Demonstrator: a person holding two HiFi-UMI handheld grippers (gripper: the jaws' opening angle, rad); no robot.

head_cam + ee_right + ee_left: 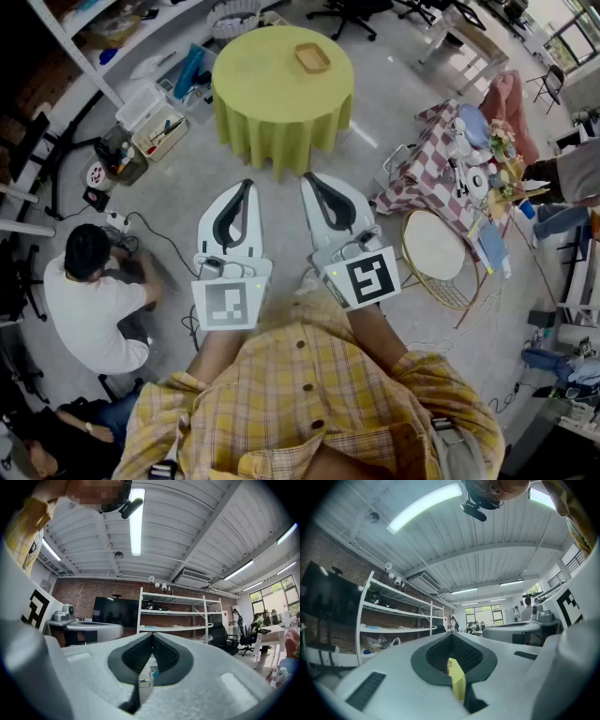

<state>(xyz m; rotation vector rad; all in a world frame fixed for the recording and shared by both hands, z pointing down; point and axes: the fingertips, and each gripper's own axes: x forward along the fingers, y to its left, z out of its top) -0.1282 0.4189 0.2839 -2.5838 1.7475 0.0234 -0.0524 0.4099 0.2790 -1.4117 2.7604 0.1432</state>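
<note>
The left gripper (247,184) and the right gripper (307,177) are held side by side at waist height over the grey floor, well apart from every thing around them. In the left gripper view the left gripper (452,633) has its dark ribbed pads pressed together at the tips. Only a sliver of yellow-green shows through the slot behind them, and nothing is gripped. The right gripper (152,634) is likewise closed tip to tip and empty, with a glimpse of pale boxes through its slot.

Each gripper's cube bears a black-and-white square marker; these are patterns, not words.

Straight ahead of both sets of tips, nearest to them, stands a round table (272,94) draped in a yellow-green cloth. On its far side lies a small wooden tray (312,58).

Left of the left gripper a person in a white shirt (89,305) sits on the floor beside cables. Right of the right gripper is a table with a red checked cloth (424,173), crowded with small items whose print is too small to read.
</note>
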